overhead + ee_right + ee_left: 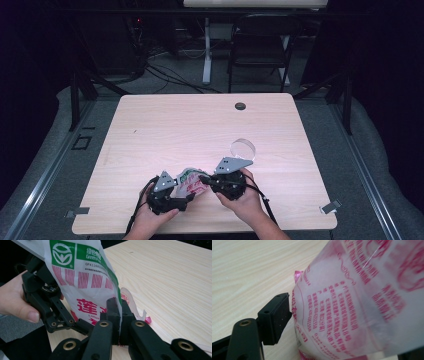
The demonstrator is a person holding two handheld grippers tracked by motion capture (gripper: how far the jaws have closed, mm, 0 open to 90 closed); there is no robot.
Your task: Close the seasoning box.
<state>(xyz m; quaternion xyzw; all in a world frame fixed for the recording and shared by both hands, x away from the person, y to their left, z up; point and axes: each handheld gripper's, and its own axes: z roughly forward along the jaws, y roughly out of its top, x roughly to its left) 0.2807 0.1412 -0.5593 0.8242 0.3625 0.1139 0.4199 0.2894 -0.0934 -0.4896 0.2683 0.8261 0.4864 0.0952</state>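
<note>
A thin plastic bag (191,183) with red print and a green label stands between my two grippers near the table's front edge. My right gripper (117,312) is shut on the bag's (82,282) lower edge and holds it up off the wood. My left gripper (188,197) is open at the bag's other side. In the left gripper view one black pad (277,316) stands just beside the bag (362,302), not pressing it. The bag hides the other jaw. A person's hand (15,302) grips the left gripper's body.
A clear round glass piece (242,148) lies on the light wooden table (165,125) just beyond the right gripper. A dark cable grommet (240,106) sits near the far edge. A black chair (262,45) and a desk leg stand behind the table.
</note>
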